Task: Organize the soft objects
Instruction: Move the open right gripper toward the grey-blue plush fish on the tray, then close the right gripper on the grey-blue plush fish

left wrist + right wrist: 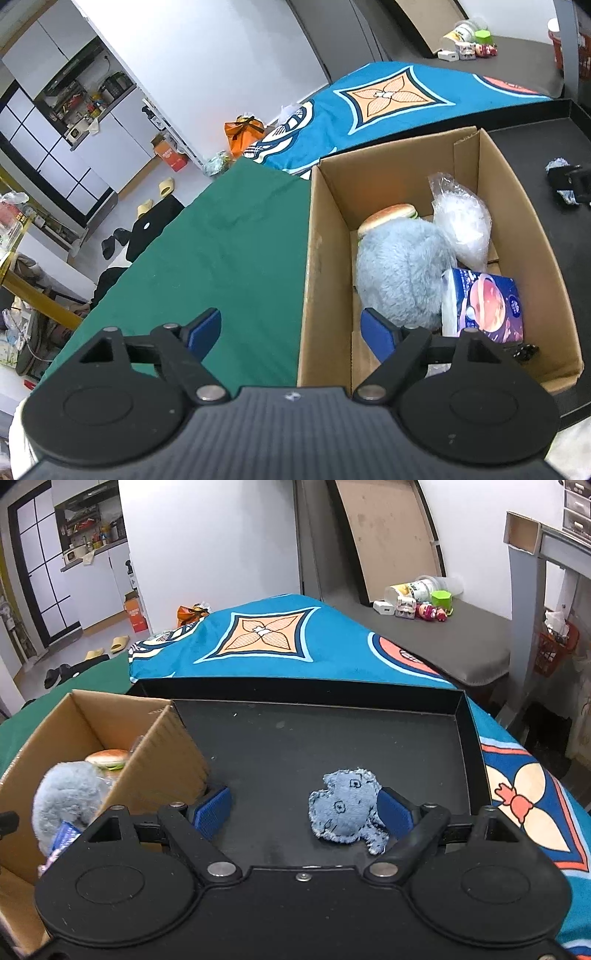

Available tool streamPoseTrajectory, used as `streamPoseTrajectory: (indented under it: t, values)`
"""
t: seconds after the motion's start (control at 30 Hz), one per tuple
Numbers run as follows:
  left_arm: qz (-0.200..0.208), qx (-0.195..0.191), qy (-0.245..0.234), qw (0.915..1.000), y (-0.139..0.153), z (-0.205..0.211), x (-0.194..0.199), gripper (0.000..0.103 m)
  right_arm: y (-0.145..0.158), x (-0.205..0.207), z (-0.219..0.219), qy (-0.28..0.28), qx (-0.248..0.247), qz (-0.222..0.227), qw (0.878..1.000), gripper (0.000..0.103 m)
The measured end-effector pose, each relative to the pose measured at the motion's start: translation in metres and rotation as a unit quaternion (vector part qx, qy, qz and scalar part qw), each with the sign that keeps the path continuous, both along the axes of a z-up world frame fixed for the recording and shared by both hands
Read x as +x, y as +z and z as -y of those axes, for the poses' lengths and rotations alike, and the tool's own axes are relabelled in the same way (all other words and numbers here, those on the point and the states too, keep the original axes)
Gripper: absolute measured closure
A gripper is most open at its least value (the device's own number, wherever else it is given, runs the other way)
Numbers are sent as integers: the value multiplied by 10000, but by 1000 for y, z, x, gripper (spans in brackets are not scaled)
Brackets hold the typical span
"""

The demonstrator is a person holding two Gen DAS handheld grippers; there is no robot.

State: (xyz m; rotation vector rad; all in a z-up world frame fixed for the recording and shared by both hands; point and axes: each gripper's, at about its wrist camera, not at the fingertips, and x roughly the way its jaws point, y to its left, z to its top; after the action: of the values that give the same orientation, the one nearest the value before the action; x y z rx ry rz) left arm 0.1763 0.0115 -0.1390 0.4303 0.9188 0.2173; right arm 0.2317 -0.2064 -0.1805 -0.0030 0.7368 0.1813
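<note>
- Left wrist view. Green cloth (221, 236) covers the near table surface; beyond it lies a blue patterned cloth (388, 99), and a kitchen area with white cabinets shows far left.
- Cardboard box (325, 258) stands open-topped, its left wall bordering the green cloth.
- Inside the box: a grey-blue fluffy plush (402, 273) in the middle, a toy hamburger (388, 218) behind it, a clear plastic bag (461, 221) of white material to the right, and a blue printed tissue pack (484, 306) touching the plush on the near right.
- Left gripper (291, 325): jaws stand wide apart, nothing between the pads. One blue pad sits over the green cloth, the other inside the box just beside the plush; contact cannot be told.
- Right gripper appears at the far right edge of this view, small, with a bit of blue fabric at it.
- Right wrist view. Black tray (469, 731) lies on the patterned cloth; the cardboard box (166, 753) stands at its left side.
- Denim soft toy (347, 805), pale blue with frayed edges and stitched marks, lies on the tray floor.
- Right gripper (306, 808): jaws wide apart, not clamped. The toy sits between the pads, close against the right-hand pad (397, 814); well apart from the left-hand one.
- Plush (66, 794) and hamburger (107, 758) show inside the box at left.
- Small toys and containers (421, 598) sit on a grey surface in the background.
</note>
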Motion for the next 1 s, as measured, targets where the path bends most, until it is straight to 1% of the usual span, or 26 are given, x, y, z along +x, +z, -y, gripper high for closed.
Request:
streamPoseTrajectory:
  t: [0.17, 0.23, 0.33, 0.43, 0.5, 0.57, 0.6, 0.67, 0.7, 0.73, 0.8, 0.87, 1.0]
  values:
    - [105, 192, -25, 9998, -1, 7, 1, 21, -8, 5, -1, 4, -93, -45, 9999, 24]
    - [99, 225, -40, 9997, -2, 9, 2, 21, -13, 7, -1, -36, -91, -97, 9999, 31]
    - [117, 191, 2, 9997, -2, 8, 4, 21, -17, 12, -1, -69, -121, -121, 9998, 37]
    - [129, 133, 53, 9998, -2, 6, 6, 21, -21, 16, -3, -99, -281, -136, 9995, 38]
    - [96, 114, 69, 9999, -3, 5, 6, 21, -27, 19, -3, -118, -338, -237, 9991, 38]
    - [70, 90, 72, 9999, -4, 5, 8, 21, -34, 22, -2, -126, -344, -360, 9987, 41]
    - [59, 63, 75, 9999, -5, 4, 8, 21, -38, 22, -1, -119, -369, -390, 9985, 44]
    - [40, 19, 89, 10000, -5, 3, 10, 21, -43, 22, -1, -117, -470, -385, 9981, 46]
    - [32, 5, 94, 10000, -6, 2, 10, 21, -43, 21, -1, -116, -512, -344, 9980, 49]
    - [26, -2, 96, 10000, -6, 2, 10, 21, -43, 21, -1, -134, -563, -325, 9978, 56]
    - [24, -9, 86, 10000, -6, 2, 10, 21, -40, 21, 0, -163, -574, -312, 9977, 66]
    - [45, -19, 75, 10000, -6, 2, 9, 21, -36, 21, 3, -176, -460, -316, 9983, 72]
    - [81, -82, 95, 9999, -3, 0, 7, 21, -30, 17, 3, -148, -497, -208, 9984, 74]
